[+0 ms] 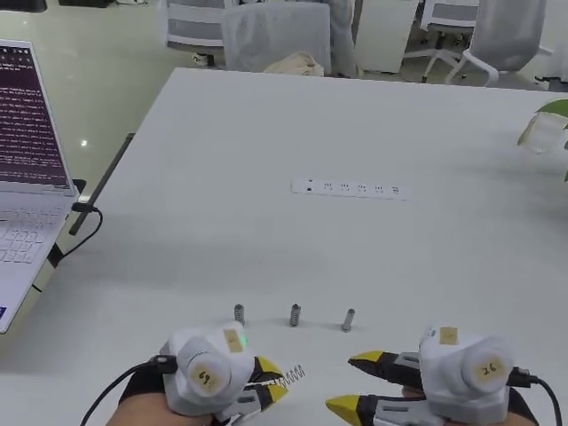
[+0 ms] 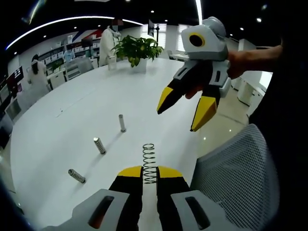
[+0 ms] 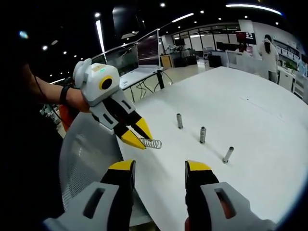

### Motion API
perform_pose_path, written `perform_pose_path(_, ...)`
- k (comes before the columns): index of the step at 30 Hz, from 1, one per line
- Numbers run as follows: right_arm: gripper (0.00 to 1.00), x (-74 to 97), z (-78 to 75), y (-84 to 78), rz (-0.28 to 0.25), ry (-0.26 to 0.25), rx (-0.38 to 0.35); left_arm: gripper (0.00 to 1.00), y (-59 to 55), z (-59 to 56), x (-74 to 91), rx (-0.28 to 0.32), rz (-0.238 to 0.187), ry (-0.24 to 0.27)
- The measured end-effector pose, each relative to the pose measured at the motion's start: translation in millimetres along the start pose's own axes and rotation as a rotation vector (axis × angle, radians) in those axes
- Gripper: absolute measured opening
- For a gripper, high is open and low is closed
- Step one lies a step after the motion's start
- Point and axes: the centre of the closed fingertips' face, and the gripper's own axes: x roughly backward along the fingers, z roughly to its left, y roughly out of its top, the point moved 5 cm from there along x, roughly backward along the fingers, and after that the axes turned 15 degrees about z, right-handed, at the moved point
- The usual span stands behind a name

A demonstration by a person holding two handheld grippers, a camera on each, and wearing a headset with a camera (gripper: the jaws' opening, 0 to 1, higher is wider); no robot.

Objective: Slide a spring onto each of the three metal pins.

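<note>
1. Looking down from the head view, the left gripper (image 1: 275, 380) pinches one end of a spring (image 1: 293, 374) low over the white table (image 1: 266, 160), close to the person's edge. The spring sticks out sideways toward the right gripper (image 1: 351, 383), whose jaws stand wide with nothing between them. Three pins (image 1: 295, 314) stand upright in a row just beyond both grippers. The two on the left look ribbed, as if they already carry springs, while the smooth pin (image 1: 348, 319) at the right end looks bare.

2. From the left gripper view, the jaws are narrow and clamped on the spring's lowest coils, and the rest of it points straight ahead, free and unsupported. The smooth pin is the farthest in the row, beyond the two ribbed ones.

3. From the right gripper view, its own jaws gape wide apart. The spring juts from the left gripper's tips, well short of the pins.
   - The grip is on so few coils that the spring could bend, pivot or pop out when its open end meets the pin tip.
   - Reaching the far pin means passing the two ribbed ones, so a low or crooked approach could knock them or drag a seated spring off.
   - A tilted spring would catch on the pin's top instead of sliding down.
</note>
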Motion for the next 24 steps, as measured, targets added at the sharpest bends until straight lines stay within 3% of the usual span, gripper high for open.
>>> perform_pose_path(9, 0.35, -8.6, 7.1, 5.7, 0.012, 0.036, 0.03, 0.02, 7.2, -10.4, 3.0, -0.033, -0.019, -0.014)
perform_pose_path(24, 0.26, -21.1, 14.6, 13.9, 0.03, 0.096, 0.073, 0.02, 10.1, -22.7, 7.2, -0.065, -0.04, -0.039)
